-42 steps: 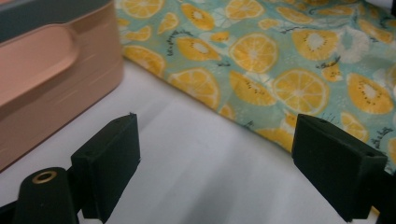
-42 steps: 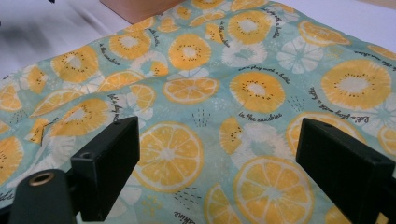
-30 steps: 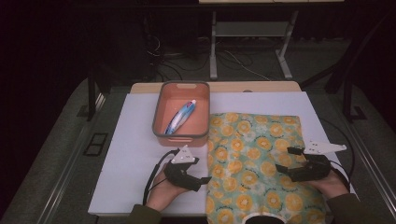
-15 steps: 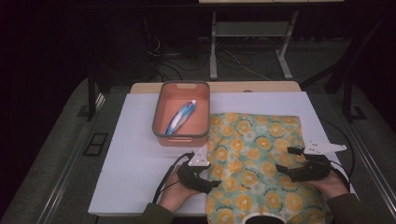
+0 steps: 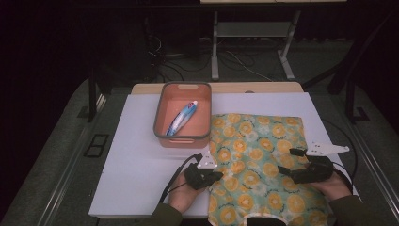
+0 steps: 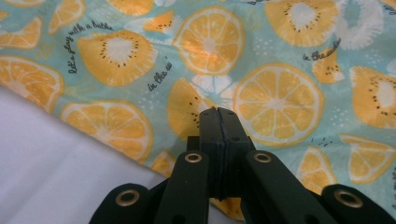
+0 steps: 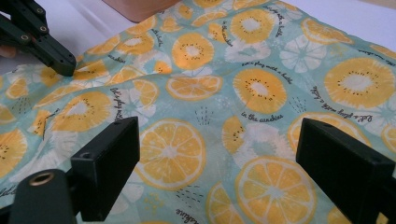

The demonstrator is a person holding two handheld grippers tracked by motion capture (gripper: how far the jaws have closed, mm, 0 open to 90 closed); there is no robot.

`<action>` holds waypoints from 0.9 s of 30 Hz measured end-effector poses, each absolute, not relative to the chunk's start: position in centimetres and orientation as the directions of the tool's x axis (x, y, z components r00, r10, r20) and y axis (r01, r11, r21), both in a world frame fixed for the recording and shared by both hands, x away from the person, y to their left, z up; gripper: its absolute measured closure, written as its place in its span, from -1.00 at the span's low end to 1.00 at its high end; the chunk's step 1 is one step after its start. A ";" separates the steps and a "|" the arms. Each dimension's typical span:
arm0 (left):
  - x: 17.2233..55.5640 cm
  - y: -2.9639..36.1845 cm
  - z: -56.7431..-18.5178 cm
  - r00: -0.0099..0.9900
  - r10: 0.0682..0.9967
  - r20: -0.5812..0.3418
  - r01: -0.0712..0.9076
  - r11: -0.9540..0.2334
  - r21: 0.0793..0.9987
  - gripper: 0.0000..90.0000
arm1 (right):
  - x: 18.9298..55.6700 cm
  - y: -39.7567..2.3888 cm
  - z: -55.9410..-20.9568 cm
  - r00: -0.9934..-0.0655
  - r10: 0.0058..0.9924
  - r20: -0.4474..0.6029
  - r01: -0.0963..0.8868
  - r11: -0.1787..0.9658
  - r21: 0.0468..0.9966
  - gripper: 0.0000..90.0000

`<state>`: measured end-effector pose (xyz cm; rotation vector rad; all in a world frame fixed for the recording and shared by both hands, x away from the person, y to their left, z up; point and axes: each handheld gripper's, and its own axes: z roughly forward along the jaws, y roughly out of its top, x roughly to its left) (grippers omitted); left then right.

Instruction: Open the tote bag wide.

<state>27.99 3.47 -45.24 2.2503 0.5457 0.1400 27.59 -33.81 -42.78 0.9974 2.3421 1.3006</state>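
The white tabletop (image 5: 141, 179) carries a citrus-print cloth (image 5: 263, 160) spread flat between and under both tongs, and nothing lies on it in their way. Beyond the left tongs (image 5: 217, 175) stands an orange bin (image 5: 182, 137) touching the cloth's far left corner, a tube (image 5: 182, 117) inside. The left tongs have just closed, pinching the cloth's left edge; the right tongs (image 5: 288, 162) hang open over its right side.

Off to the side of my work

An orange bin (image 5: 183, 137) sits on my white surface (image 5: 136, 165), a blue-and-white tube (image 5: 181, 118) lying inside it.
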 end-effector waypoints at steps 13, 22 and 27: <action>32.6 2.5 -45.0 0.858 0.514 0.019 0.323 -0.567 0.758 0.98 | 27.6 -33.9 -42.7 -0.721 0.688 0.086 0.433 0.350 0.831 -0.70; 32.5 3.5 -43.9 0.834 0.552 -0.003 0.344 -0.516 0.785 0.42 | 27.5 -34.0 -42.6 -0.720 0.689 0.087 0.431 0.344 0.834 -0.70; 30.2 4.8 -42.8 0.840 0.542 -0.009 0.353 -0.534 0.768 0.02 | 27.5 -34.0 -42.7 -0.720 0.688 0.086 0.433 0.349 0.831 -0.70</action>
